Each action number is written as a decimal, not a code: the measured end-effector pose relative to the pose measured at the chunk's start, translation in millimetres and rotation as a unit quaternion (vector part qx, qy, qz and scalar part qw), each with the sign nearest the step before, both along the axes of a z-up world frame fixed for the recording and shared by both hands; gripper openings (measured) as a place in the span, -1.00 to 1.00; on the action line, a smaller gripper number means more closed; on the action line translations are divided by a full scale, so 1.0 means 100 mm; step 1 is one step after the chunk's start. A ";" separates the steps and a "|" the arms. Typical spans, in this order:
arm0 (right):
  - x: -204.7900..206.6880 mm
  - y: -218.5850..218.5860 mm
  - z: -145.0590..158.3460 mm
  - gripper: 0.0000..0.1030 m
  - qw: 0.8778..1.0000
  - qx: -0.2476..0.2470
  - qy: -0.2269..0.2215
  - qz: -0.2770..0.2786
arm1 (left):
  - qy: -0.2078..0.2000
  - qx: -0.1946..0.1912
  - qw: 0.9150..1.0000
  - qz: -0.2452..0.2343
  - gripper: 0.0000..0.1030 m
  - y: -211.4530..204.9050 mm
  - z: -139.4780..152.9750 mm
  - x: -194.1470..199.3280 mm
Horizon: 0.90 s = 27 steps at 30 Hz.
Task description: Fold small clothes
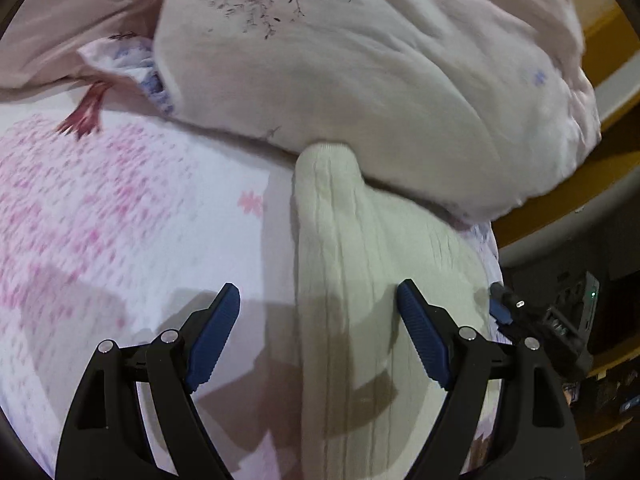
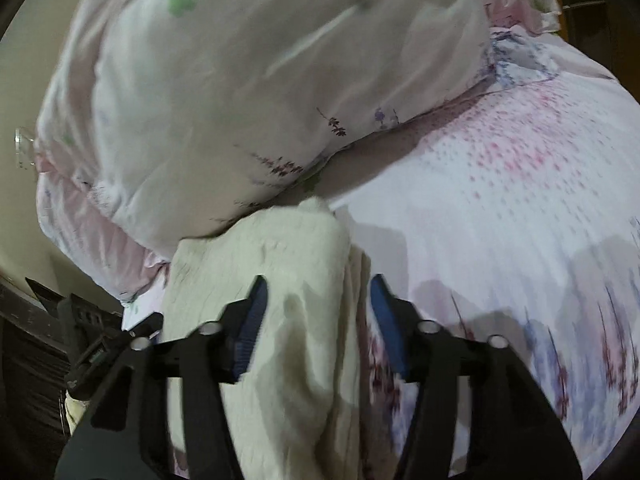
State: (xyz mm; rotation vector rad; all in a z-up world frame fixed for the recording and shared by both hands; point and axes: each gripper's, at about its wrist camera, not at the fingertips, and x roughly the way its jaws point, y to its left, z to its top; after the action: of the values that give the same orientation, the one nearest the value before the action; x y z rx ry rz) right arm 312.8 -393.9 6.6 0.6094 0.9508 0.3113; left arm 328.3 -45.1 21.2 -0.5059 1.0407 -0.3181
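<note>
cream knit garment (image 1: 344,264) – soft, light, floppy on bed sheet (image 1: 120,216) | take near edge | left gripper (image 1: 318,332) wide, empty | right gripper (image 2: 316,320) part-open – fabric between, unpinched

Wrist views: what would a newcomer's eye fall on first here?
A cream ribbed knit garment lies lengthwise on the pink-dotted white bedsheet, running between both pairs of blue-padded fingers. Behind it bulges a big white quilt with purple sprigs, overlapping the garment's far end.
</note>
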 end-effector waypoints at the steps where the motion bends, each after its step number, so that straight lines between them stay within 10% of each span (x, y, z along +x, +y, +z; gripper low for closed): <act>1: 0.07 0.02 -0.02 -0.80 1.000 -0.003 0.003 0.008 | 0.000 0.003 1.000 0.002 0.53 -0.01 -0.01 0.04; 7: 0.20 0.08 0.14 -0.87 0.995 -0.088 -0.047 -0.006 | 0.000 0.001 1.000 -0.004 -0.24 -0.13 -0.06 0.23; 12: 0.35 0.18 -0.03 -0.88 0.987 -0.156 -0.003 -0.023 | -0.014 0.050 0.999 0.000 -0.65 -0.26 -0.10 0.26; 18: 0.26 0.14 -0.01 -0.61 0.993 -0.119 0.002 -0.020 | -0.013 0.037 0.999 0.002 -0.61 -0.27 -0.07 0.21; 21: 0.04 -0.05 0.07 -0.20 0.999 -0.045 -0.003 -0.013 | -0.019 0.014 1.000 0.003 0.10 -0.14 0.01 0.01; 25: -0.27 -0.15 0.01 -0.19 1.000 0.005 0.006 0.003 | -0.021 -0.009 1.000 -0.015 0.29 -0.11 0.03 -0.29; 27: -0.36 -0.12 -0.09 -0.61 0.999 0.025 0.015 0.022 | -0.015 -0.015 0.999 -0.029 0.28 -0.17 0.00 -0.44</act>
State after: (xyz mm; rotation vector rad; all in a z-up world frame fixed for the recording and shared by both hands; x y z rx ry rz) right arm 276.6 -406.0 -2.2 0.6421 0.9891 0.3664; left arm 284.0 -62.3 21.4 -0.4973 1.0250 -0.3928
